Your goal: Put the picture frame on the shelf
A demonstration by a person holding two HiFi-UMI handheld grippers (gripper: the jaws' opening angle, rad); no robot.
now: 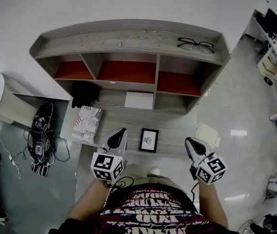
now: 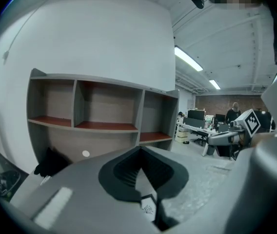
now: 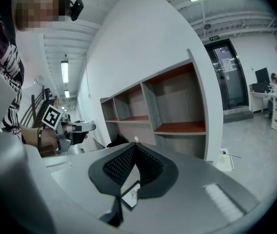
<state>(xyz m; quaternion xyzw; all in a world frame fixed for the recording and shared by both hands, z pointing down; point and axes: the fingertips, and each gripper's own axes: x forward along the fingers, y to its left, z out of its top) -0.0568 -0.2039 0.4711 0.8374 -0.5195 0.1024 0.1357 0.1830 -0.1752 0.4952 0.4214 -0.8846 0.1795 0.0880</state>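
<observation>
The black picture frame [image 1: 148, 140] lies flat on the grey desk [image 1: 172, 130], below the shelf unit [image 1: 128, 37] with three red-floored compartments. My left gripper [image 1: 117, 138] hovers just left of the frame and my right gripper [image 1: 193, 146] further off to its right. Both are shut and hold nothing. In the left gripper view the frame [image 2: 148, 207] shows through the slit under the closed jaw tips, with the shelf [image 2: 104, 126] ahead. The right gripper view shows the frame [image 3: 131, 195] the same way, with the shelf [image 3: 177, 128] beyond.
A pair of glasses [image 1: 195, 44] rests on the shelf top. A printed magazine [image 1: 87, 123], a black cloth-like item [image 1: 85, 94] and a white box [image 1: 139, 100] lie on the desk under the shelf. Black gear with cables [image 1: 41, 135] sits on the floor at left.
</observation>
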